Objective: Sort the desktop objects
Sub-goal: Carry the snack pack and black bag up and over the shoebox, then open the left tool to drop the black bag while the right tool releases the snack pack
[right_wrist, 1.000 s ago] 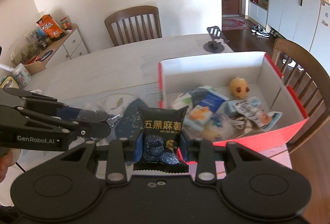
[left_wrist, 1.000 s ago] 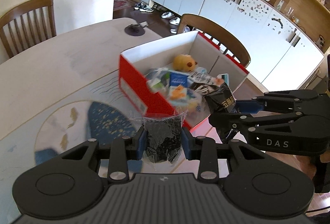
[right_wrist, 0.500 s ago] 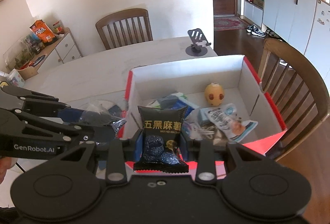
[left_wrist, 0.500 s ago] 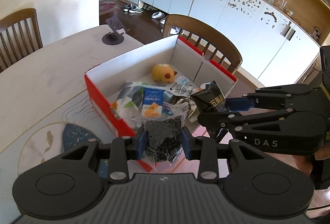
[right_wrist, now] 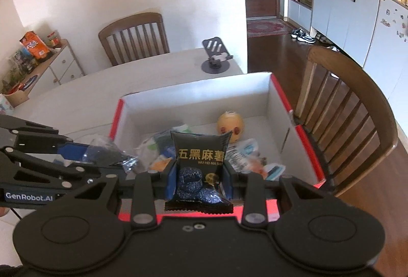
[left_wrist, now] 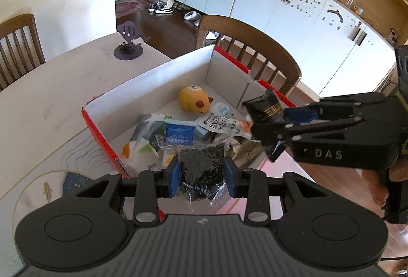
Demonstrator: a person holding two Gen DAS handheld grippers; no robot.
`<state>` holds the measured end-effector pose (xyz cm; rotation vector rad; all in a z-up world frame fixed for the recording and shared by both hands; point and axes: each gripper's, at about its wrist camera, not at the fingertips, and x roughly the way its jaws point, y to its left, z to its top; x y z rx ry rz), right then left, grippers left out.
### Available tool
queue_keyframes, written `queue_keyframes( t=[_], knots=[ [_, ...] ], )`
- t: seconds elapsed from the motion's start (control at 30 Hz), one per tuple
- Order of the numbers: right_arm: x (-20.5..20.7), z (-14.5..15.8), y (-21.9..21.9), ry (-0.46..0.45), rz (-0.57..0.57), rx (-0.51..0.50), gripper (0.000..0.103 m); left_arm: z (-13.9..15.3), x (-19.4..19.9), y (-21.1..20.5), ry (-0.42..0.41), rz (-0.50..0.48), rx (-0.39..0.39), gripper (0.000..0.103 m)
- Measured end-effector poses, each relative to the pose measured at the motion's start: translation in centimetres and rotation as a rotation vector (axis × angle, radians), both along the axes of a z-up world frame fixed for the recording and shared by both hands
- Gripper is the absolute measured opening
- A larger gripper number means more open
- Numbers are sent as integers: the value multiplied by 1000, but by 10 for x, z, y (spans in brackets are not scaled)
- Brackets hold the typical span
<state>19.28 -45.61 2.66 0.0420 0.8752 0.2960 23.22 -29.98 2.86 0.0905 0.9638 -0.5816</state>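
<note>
**Both packets held over the box**

While the red box [left_wrist: 102, 123] sits right under both grippers, a clear bag of black bits [left_wrist: 201, 169] is pinched tight in the left gripper [left_wrist: 201, 176], and a black snack packet [right_wrist: 199, 164] is clamped in the right gripper [right_wrist: 199, 182], just beside it.

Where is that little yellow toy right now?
The yellow toy lies inside the red box, near its far wall. In the right wrist view it sits just behind the black snack packet, with other packets in front of it.
</note>
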Motion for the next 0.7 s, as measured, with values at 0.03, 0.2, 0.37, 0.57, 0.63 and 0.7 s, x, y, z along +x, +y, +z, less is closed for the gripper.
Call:
queue_keyframes(
  t=[0.03, 0.2, 0.37, 0.57, 0.63, 0.7],
  knots=[
    [3, -1, -2, 0, -5, -5, 34, -2, 3, -2, 3, -2, 0, 34],
    [23, -9, -15, 20, -18, -14, 34, -12, 19, -14, 21, -9, 7, 34],
    [37, -21, -20, 51, -25, -16, 34, -22, 30, -30, 33, -33, 25, 34],
    [59, -38, -20, 90, -29, -24, 34, -34, 40, -52, 27, -76, 52, 34],
    [66, -44, -21, 106, -34, -22, 34, -39, 42, -57, 31, -79, 68, 34],
    [72, -50, -22, 123, -35, -29, 34, -45, 46, -61, 46, -79, 79, 34]
  ],
)
